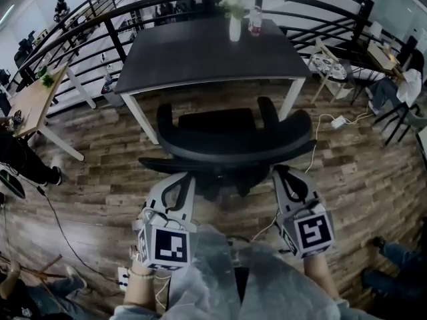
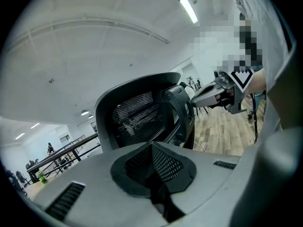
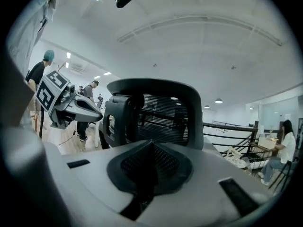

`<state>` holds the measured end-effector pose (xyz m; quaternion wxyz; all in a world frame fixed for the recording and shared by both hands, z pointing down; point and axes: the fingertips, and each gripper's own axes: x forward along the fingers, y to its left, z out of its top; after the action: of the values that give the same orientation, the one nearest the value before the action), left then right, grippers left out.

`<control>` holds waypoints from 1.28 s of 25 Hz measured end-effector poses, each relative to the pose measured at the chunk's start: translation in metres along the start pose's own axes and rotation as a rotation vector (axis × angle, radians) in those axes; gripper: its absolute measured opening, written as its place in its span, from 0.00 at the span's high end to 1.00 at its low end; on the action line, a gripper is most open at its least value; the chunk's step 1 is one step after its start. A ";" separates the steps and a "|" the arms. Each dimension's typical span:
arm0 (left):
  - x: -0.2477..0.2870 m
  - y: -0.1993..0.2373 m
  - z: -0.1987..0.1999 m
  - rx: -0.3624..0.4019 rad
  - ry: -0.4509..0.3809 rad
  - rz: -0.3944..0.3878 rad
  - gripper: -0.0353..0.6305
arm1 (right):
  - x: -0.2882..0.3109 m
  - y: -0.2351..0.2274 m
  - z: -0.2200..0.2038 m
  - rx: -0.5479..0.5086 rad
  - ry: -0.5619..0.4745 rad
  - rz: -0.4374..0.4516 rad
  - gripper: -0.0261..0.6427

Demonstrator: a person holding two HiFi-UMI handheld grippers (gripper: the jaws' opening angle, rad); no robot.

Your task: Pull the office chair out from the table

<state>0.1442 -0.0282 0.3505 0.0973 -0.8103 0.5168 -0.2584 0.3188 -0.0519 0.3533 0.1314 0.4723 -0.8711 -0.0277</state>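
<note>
The black office chair (image 1: 233,139) stands with its mesh back toward me, its seat just off the front edge of the dark table (image 1: 207,52). My left gripper (image 1: 175,176) is at the left end of the chair's back and my right gripper (image 1: 284,171) at the right end, both with their tips at the back's lower rim. Each is shut with nothing between its jaws. In the left gripper view the chair back (image 2: 137,115) rises just beyond the closed jaws (image 2: 152,150), and the right gripper (image 2: 208,96) reaches its far side. The right gripper view mirrors this, with the chair back (image 3: 161,112) ahead and the left gripper (image 3: 78,108) beside it.
A white vase (image 1: 235,25) and a bottle (image 1: 255,22) stand on the table's far side. Black railings (image 1: 80,25) curve behind it. A white power strip (image 1: 338,121) with its cable lies on the wood floor at right. A seated person (image 1: 400,89) is at far right, a wooden table (image 1: 30,105) at left.
</note>
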 end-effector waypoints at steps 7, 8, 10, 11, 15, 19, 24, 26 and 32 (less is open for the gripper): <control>0.002 -0.004 0.006 -0.005 -0.020 -0.017 0.93 | -0.001 0.000 0.004 0.005 -0.004 -0.001 0.96; 0.002 -0.004 0.006 -0.004 -0.024 -0.018 0.93 | 0.000 0.000 0.004 0.006 -0.006 -0.001 0.96; 0.002 -0.003 0.005 -0.001 -0.020 -0.018 0.93 | 0.001 0.000 0.005 0.006 -0.009 0.000 0.96; 0.002 -0.002 0.005 -0.001 -0.013 -0.018 0.93 | 0.002 0.000 0.006 0.006 -0.010 -0.001 0.96; 0.003 0.001 0.006 0.000 -0.006 -0.016 0.93 | 0.004 -0.001 0.008 0.003 -0.008 -0.001 0.96; 0.003 0.002 0.005 0.000 -0.023 -0.011 0.93 | 0.005 -0.001 0.007 -0.005 -0.003 0.000 0.96; 0.003 0.003 0.003 0.001 -0.016 -0.009 0.93 | 0.008 -0.001 0.009 -0.013 -0.012 0.001 0.96; 0.004 0.004 0.004 0.002 -0.017 -0.008 0.93 | 0.008 -0.002 0.009 -0.008 -0.007 0.000 0.96; 0.006 0.004 0.006 0.006 -0.020 -0.003 0.93 | 0.010 -0.004 0.007 0.011 -0.003 0.009 0.96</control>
<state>0.1462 -0.0361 0.3456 0.1047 -0.8133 0.5138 -0.2519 0.3152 -0.0629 0.3478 0.1276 0.4693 -0.8735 -0.0233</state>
